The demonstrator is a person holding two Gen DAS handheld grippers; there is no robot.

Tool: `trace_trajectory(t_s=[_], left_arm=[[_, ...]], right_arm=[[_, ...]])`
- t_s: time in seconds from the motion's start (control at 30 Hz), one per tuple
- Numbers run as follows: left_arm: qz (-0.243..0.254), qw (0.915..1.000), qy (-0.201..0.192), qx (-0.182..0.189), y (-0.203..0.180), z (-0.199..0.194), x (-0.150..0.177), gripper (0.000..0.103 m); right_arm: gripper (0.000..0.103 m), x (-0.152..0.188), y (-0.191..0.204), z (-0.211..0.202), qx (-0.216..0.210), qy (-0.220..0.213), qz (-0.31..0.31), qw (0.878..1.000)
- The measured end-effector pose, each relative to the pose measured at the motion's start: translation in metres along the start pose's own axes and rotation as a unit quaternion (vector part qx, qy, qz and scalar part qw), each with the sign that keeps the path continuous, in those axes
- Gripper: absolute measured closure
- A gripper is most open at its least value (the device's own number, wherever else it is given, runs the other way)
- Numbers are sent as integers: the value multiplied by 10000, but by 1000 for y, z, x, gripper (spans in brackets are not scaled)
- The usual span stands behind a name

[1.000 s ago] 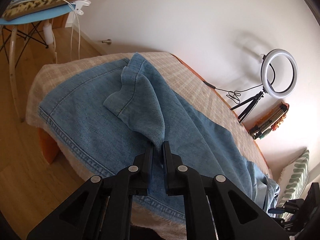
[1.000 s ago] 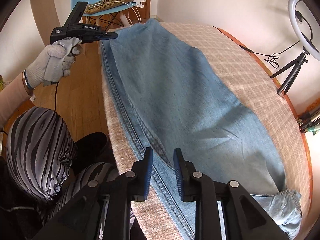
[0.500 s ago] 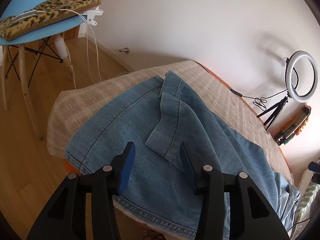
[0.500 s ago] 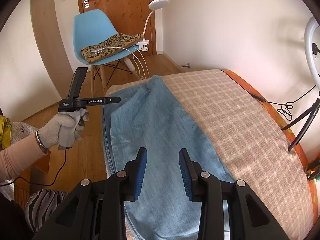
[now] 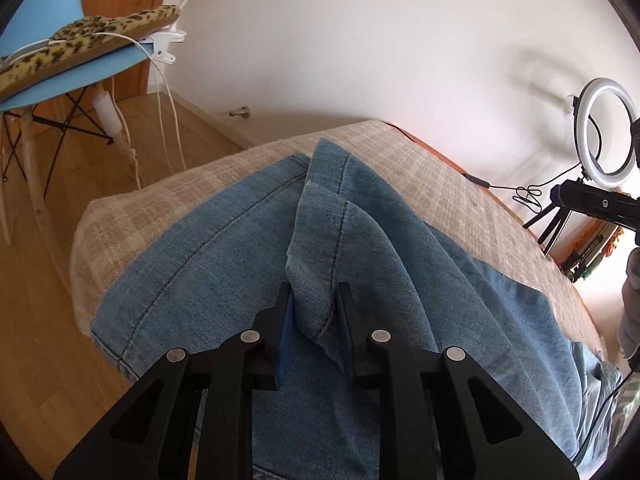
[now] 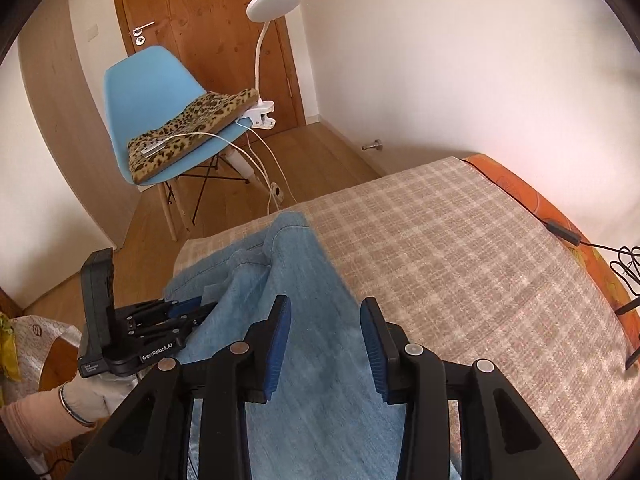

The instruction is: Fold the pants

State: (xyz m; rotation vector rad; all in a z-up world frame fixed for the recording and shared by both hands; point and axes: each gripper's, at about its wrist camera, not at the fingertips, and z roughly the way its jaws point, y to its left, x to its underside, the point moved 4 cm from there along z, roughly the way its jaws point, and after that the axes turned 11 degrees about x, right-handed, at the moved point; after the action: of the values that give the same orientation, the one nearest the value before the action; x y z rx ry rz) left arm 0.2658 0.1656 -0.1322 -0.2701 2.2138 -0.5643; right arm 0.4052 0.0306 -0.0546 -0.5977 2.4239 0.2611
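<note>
Blue denim pants lie lengthwise on a bed with a beige checked cover. One leg end is folded back, with its hem raised in a loose flap. My left gripper is open, its jaws straddling the lower corner of that flap. My right gripper is open and empty above the pants further along the bed. The left gripper also shows in the right wrist view at the left side of the pants.
A blue chair with a leopard-print cushion and a clip-on white lamp stands on the wooden floor beyond the bed's end. A ring light on a tripod stands by the wall. An orange bed edge carries a black cable.
My left gripper opened, letting go of the hem it held a second ago, then came forward around the flap's corner. My right gripper opened wider and rose over the pants.
</note>
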Motion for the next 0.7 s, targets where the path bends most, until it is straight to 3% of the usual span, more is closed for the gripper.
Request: trace_trajectory(t_s=[0.17, 0.47, 0.7], left_arm=[[-227, 9988, -435, -95, 24, -38, -3, 86], [-284, 9989, -384, -26, 41, -44, 0, 86], [-118, 9994, -329, 1, 39, -46, -1, 86]], right_arm=[[62, -21, 8, 56, -403, 285, 95, 9987], [61, -53, 30, 160, -712, 696, 232, 9948], [64, -64, 46, 196, -963, 840, 234, 9915]])
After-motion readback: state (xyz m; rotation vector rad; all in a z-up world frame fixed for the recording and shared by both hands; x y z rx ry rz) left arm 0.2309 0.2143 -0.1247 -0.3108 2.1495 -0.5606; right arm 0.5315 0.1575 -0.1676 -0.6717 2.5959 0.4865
